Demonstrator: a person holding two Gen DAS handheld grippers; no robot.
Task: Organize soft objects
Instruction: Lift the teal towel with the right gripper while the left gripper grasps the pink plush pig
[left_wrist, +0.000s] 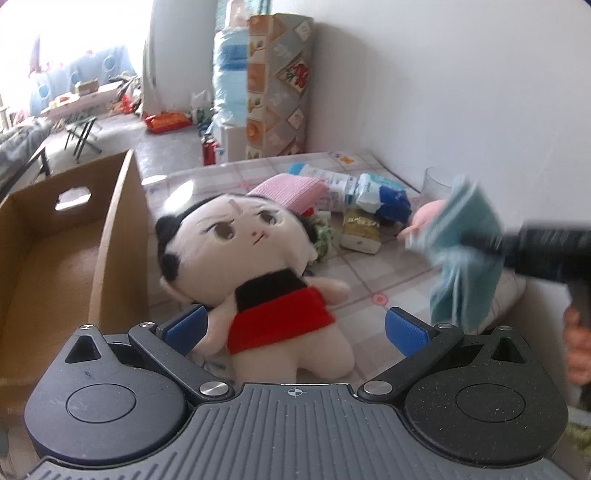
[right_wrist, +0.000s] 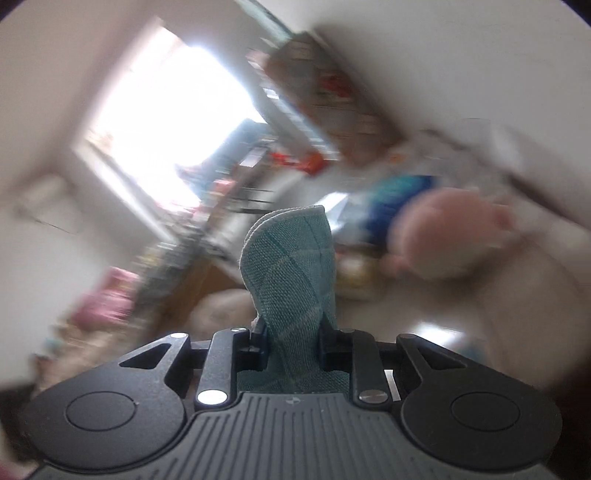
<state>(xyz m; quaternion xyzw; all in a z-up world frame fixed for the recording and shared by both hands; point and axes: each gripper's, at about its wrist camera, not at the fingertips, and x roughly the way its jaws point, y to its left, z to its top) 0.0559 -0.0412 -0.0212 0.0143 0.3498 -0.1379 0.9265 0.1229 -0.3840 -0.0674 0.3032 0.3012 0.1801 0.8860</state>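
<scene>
Left wrist view, counts: we saw one plush doll (left_wrist: 258, 273), one cardboard box (left_wrist: 74, 258), one teal cloth (left_wrist: 465, 243), one pink knitted item (left_wrist: 291, 188) and one glass (left_wrist: 436, 181).
Left gripper (left_wrist: 295, 328): we held its jaws wide, one blue pad (left_wrist: 186, 328) on each side of the doll's lower body, neither clearly touching it.
Doll: it lay face up on the tiled tablecloth (left_wrist: 388, 273), just beside the box's right wall.
Box: it stood at the left, open at the top, one handle hole in its far wall.
Pile: behind the doll lay the pink item, some white-and-blue packets (left_wrist: 354, 188) and a yellowish packet (left_wrist: 360, 230); we could not count the packets surely.
Right gripper (left_wrist: 480, 242): it came in from the right, blurred, clamped on the teal cloth, which hung above the table.
Right wrist view, counts: we saw one cloth (right_wrist: 291, 266) pinched between the right gripper's (right_wrist: 293, 338) two narrow jaws, one fold standing up ahead of them.
Only here: the cloth's woven check pattern showed sharply; all behind was motion blur.
Only in the left view: the doll, box and pile were clear.
</scene>
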